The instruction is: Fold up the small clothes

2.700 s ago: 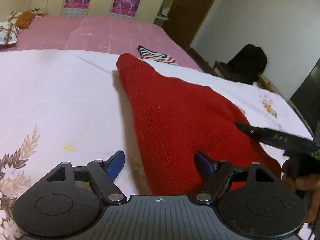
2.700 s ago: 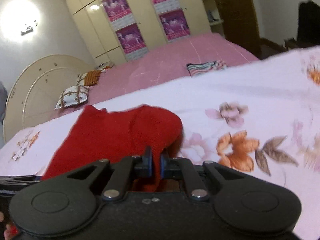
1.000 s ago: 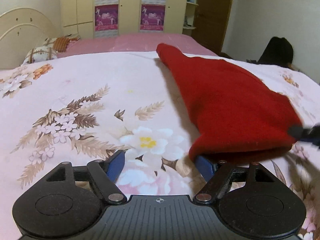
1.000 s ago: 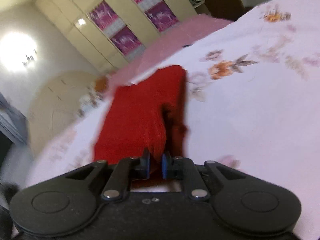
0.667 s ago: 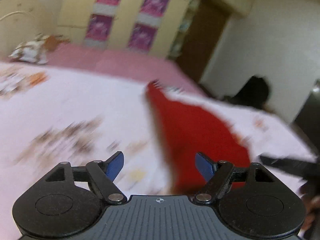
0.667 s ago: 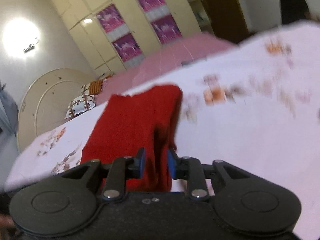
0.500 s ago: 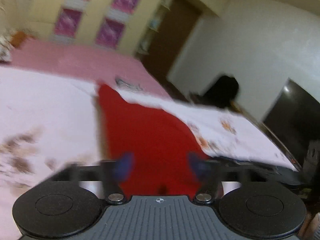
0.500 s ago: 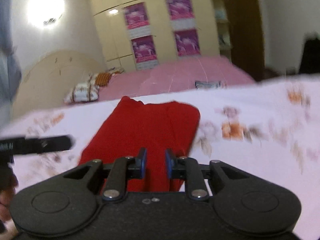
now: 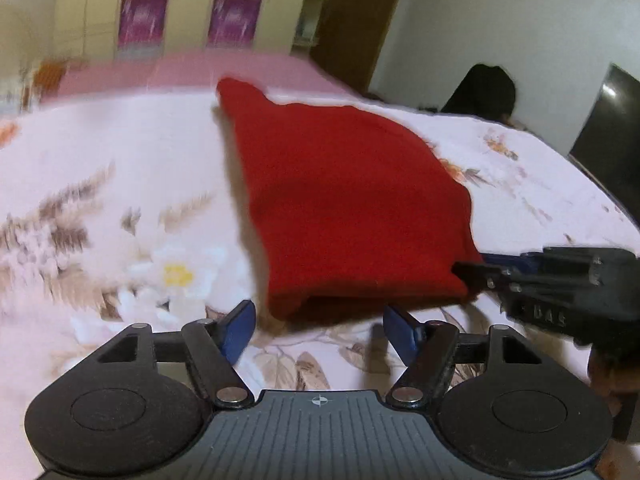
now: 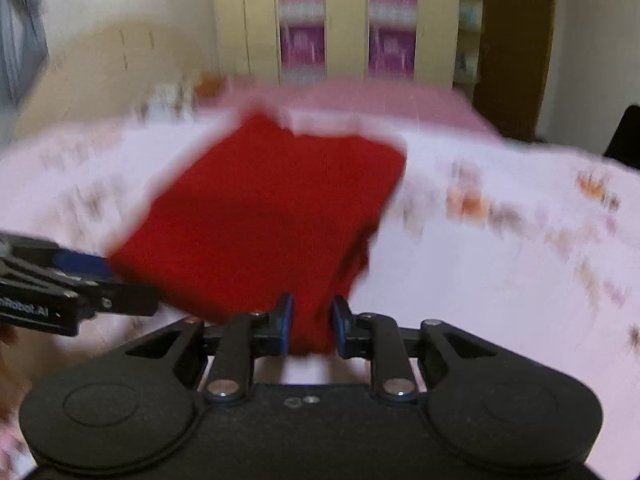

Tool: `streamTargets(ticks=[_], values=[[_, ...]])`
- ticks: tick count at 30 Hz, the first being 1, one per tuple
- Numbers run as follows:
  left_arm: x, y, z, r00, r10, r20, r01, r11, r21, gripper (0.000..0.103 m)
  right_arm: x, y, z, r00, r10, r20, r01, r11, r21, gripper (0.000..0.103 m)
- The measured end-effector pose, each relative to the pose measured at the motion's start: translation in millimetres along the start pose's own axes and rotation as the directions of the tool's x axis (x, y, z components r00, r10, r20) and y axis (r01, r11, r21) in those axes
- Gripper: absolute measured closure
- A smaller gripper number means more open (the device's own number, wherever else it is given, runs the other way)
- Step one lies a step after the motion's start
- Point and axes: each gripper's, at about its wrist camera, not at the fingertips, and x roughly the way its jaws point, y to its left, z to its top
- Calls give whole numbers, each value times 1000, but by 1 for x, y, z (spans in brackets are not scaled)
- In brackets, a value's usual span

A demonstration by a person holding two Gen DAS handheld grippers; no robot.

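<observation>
a red knitted garment (image 9: 348,200) lies folded on the bed (image 9: 120,168), on a pale pink sheet printed with brown leaves and white and orange flowers. both views are smeared by motion, the right wrist one worst. the left tongs (image 9: 318,326) sit low just short of the garment's near edge, their blue-tipped fingers (image 9: 238,326) spread wide apart and holding nothing; bare sheet shows between them. the right tongs (image 10: 310,324) have their fingers a little apart with the garment's near corner bunched up between the pads; through the blur i cannot tell whether they are pinching the cloth or only standing around it. in the left wrist view the right tongs come in from the right side, their tip touching the garment's near right corner. further back the bed is covered in plain pink (image 10: 360,96), with a blurred cushion (image 9: 46,74) near the head. behind it stands a cream wardrobe (image 10: 340,20) with purple posters (image 10: 300,46) on the doors, a brown wooden door (image 10: 516,40) beside it, white walls, and a dark shape (image 9: 484,94) by the wall on the right, next to a black screen (image 9: 604,136)
</observation>
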Motion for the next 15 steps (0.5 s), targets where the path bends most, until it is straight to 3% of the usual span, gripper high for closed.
streamTargets(ticks=[2,4,5,6,9,15], values=[[-14,-3,2,999,-18,29,18,1000,-17,33,-6,-1,6,1000,-7,-3,7,999,35,77],[-26,-4,1,999,2,53,-2,1000,-7,32,-25,-4,10,998,3,58,-8,996,83,61],[-31,-5,2,998,12,56,-12,1000,1,32,-33,-6,10,997,7,74,-15,994,111,45],[-35,-4,-1,998,20,64,-21,1000,4,32,-40,-8,9,996,15,84,-27,989,144,37],[-52,-4,-7,997,32,73,-33,999,14,32,-56,-15,-2,995,27,94,-48,970,239,38],[-68,-4,-29,998,37,53,-38,999,19,32,-71,-4,-30,999,7,42,-17,965,261,34]])
